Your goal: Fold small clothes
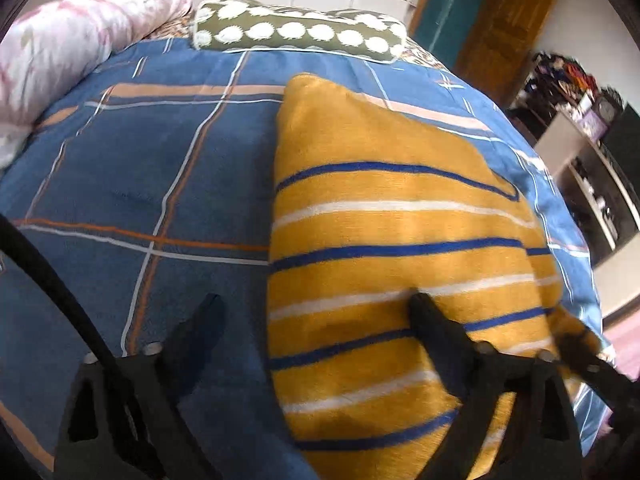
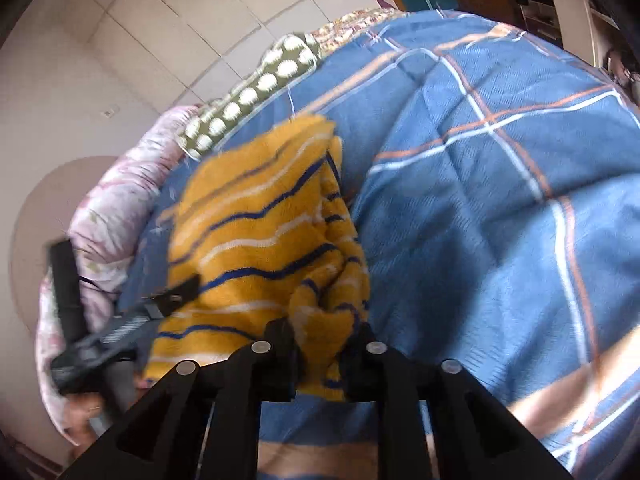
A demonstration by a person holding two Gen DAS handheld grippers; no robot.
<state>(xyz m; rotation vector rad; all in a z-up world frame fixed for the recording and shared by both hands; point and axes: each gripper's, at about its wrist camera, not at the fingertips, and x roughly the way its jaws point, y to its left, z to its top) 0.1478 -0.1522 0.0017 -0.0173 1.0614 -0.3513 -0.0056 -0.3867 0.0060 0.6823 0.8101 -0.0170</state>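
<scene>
On the blue checked quilt [image 1: 140, 168], lay fuzzy mustard striped garment [image 1: 380, 220], folded; left gripper [image 1: 316, 300] jaws spread wide, right gripper [image 2: 324, 328] jaws pinched bunched hem.

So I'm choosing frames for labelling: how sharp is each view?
Left wrist: yellow striped garment fairly sharp, shelves at the right edge smeared. Right wrist: garment and blue blanket blurred; both bend at the edges.

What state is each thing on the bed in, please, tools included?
Striped garment: folded over, lying on the bedspread, one bunched edge between the right tool's fingers.
Left tool: open, empty, one finger over the garment.
Right tool: narrow, garment between its fingers.
Bedspread: spread flat.
Dotted pillow: lying flat.
</scene>
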